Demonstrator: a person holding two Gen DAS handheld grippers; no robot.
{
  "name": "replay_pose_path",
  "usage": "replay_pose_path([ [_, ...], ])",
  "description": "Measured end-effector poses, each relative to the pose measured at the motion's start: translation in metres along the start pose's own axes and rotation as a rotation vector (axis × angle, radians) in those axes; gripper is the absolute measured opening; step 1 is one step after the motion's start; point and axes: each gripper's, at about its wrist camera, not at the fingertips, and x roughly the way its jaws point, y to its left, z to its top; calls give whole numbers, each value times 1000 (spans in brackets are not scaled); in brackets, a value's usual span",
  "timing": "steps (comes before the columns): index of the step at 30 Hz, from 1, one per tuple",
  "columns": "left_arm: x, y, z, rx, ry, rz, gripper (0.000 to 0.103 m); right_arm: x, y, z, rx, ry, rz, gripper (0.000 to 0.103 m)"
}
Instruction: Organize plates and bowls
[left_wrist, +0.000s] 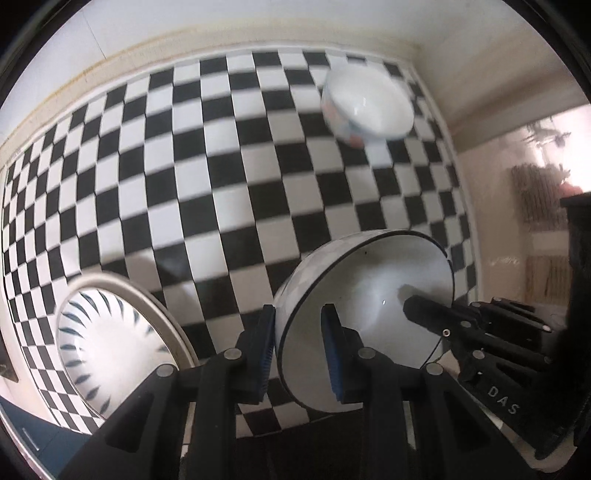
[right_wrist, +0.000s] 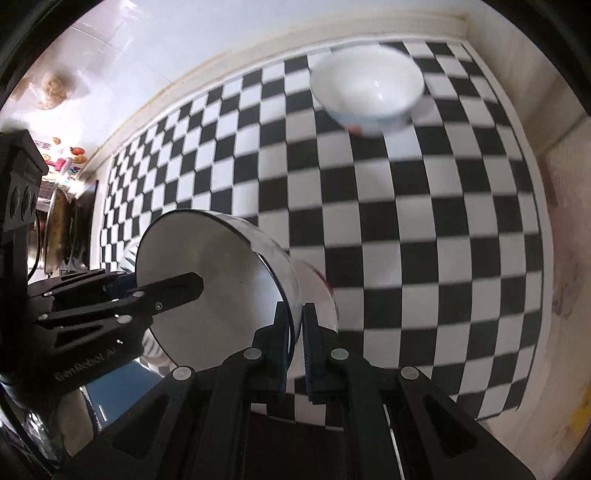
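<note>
Two grippers — left and right — clamp opposite rims of one bowl (sharing its weight), aiming toward the far bowl.

Both wrist views close, facing steeply down, sharing checkered cloth

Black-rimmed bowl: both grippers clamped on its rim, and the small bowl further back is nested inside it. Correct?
Not nested. The small white bowl stands apart on the checkered cloth, as the right wrist view shows. Both the left gripper and right gripper do clamp the black-rimmed bowl at its rim.
</note>
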Motion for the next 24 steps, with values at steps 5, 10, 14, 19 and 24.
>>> replay_pose_path([
  [5,29,-8,-10,10,65,33,22,24,-13,-12,18,47,-13,8],
  [10,44,-15,-12,19,103,66,22,38,-23,-19,39,89,-11,8],
  [14,53,-20,-13,14,118,98,22,45,-22,-20,34,117,-35,8],
  [19,56,-20,-14,9,136,114,23,47,-27,-12,75,149,-33,8],
  [24,62,-14,-19,-15,162,104,23,45,-28,-10,72,156,-28,10],
])
